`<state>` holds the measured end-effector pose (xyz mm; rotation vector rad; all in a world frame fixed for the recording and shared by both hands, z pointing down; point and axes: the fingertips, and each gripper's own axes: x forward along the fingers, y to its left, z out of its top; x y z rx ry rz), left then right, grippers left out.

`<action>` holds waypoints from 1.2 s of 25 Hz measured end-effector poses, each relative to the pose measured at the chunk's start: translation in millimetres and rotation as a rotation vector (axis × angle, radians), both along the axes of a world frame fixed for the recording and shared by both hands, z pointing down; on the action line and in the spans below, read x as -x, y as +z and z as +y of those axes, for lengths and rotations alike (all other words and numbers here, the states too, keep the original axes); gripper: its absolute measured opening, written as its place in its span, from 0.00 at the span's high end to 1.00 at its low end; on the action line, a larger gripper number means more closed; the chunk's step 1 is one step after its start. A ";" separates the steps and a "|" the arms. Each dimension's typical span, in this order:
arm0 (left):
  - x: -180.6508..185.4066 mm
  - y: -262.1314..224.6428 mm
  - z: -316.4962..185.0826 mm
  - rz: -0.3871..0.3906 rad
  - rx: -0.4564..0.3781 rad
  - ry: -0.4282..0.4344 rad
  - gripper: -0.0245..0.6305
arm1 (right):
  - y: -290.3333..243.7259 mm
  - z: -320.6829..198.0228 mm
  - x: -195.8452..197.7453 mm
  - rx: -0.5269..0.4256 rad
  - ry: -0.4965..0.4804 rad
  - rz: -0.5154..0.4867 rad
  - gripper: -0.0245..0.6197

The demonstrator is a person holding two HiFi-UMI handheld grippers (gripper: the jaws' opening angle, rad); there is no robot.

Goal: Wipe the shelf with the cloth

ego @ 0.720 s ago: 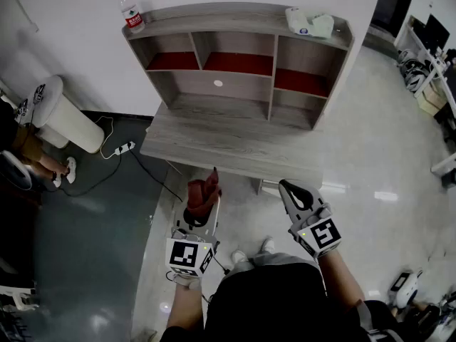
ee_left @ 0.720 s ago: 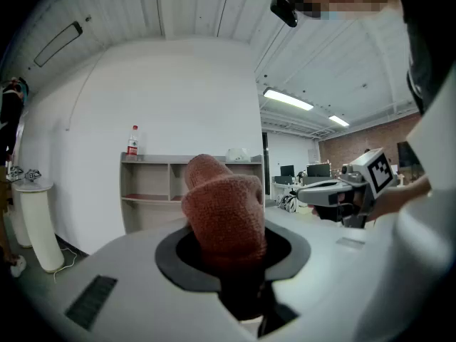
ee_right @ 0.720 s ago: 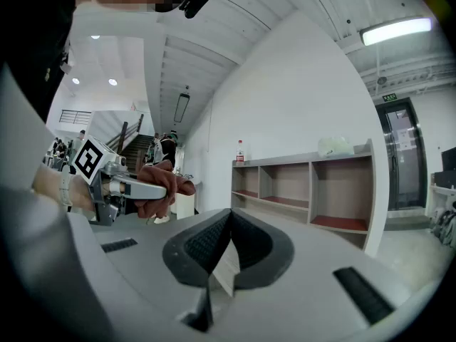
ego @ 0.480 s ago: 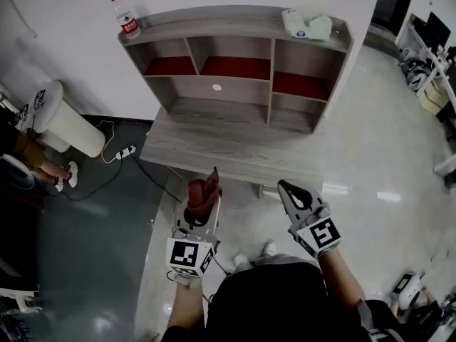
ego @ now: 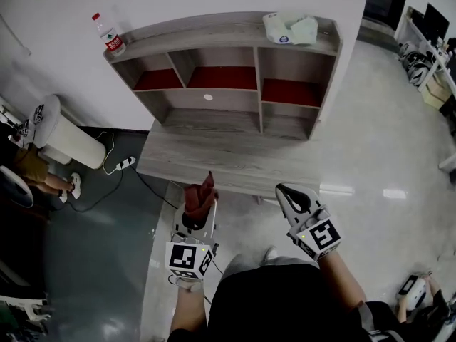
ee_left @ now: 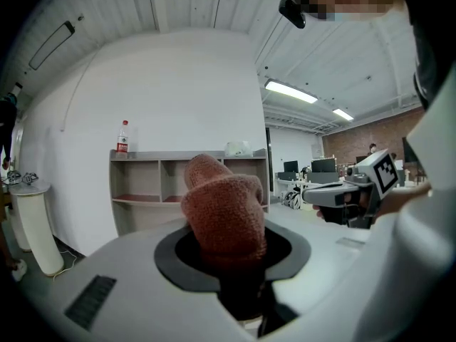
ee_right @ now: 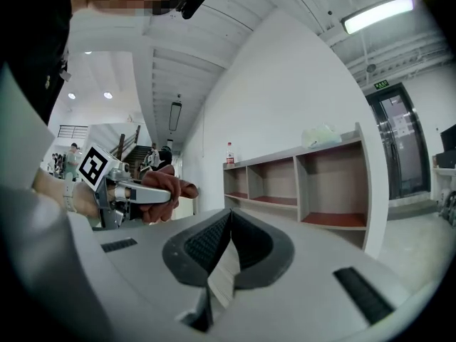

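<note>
Both grippers hang in the lower half of the head view, short of the shelf (ego: 235, 152), so we judge this is the approach; wiping is not yet begun. Our left gripper (ego: 201, 206) has its jaws pinched nearly together on the red-brown cloth (ego: 200, 193), which stands up from them. Our right gripper (ego: 285, 193) has its jaws together, with nothing between. Next we must bring the cloth forward onto the shelf and press it flat.

Shelf: the grey wooden shelf unit (ego: 214, 35) stands on the rear of the grey wooden desk (ego: 228, 155).
Shelf top: clear plastic bottle (ego: 108, 34) at the left end, pale crumpled bags (ego: 291, 28) at the right.
Before the desk: rust knitted cloth (ee_left: 224, 209) between the left gripper's (ego: 204, 204) jaws; right gripper (ego: 285, 191) to its right, apart.
Floor, left: white round stand (ego: 68, 137).
</note>
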<state>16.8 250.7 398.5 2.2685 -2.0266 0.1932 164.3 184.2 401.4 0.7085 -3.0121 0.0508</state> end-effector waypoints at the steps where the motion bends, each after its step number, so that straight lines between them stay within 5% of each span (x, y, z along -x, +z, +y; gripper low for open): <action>1: -1.9 1.8 -3.7 0.000 0.004 -0.001 0.79 | 3.0 -4.0 -2.8 0.007 0.002 0.001 0.97; 13: 22.2 25.3 -80.8 0.035 0.031 0.031 0.79 | 26.9 -76.0 10.4 0.062 0.061 0.024 0.97; 30: 180.8 27.7 -274.9 0.057 0.047 0.215 0.78 | 30.5 -226.7 174.7 0.063 0.202 0.097 0.97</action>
